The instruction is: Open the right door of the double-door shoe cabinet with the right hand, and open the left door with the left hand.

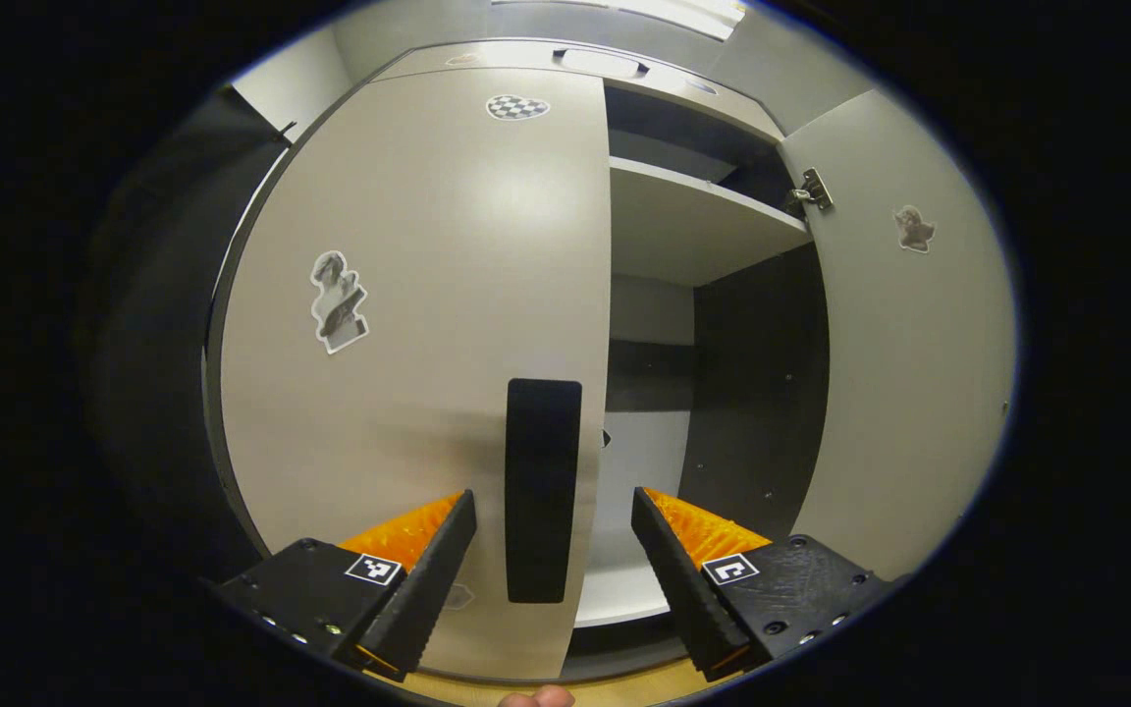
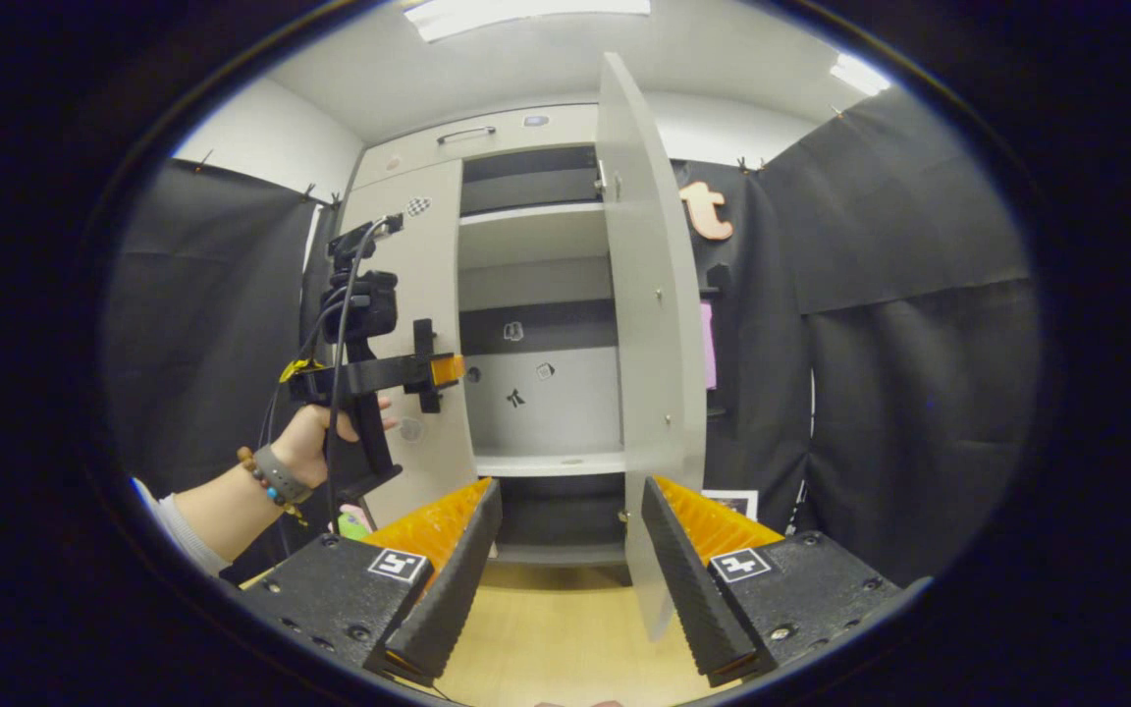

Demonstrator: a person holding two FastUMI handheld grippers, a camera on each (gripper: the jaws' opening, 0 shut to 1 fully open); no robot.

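Observation:
In the left gripper view the shoe cabinet's left door (image 1: 408,324) is pale grey and closed, with a black vertical handle (image 1: 543,491) near its right edge. My left gripper (image 1: 554,496) is open, its fingers standing either side of that handle without pressing on it. The right door (image 1: 904,344) is swung wide open, baring the shelves (image 1: 693,231). In the right gripper view my right gripper (image 2: 565,550) is open and holds nothing, a short way back from the open right door (image 2: 649,344). A hand holds the left gripper (image 2: 433,371) against the closed left door (image 2: 418,295).
Black cloth walls (image 2: 909,373) stand on both sides of the cabinet. A light wooden floor (image 2: 556,638) runs up to its base. The person's forearm (image 2: 232,506) reaches in from the left. The inner shelves (image 2: 546,462) look bare apart from small stickers.

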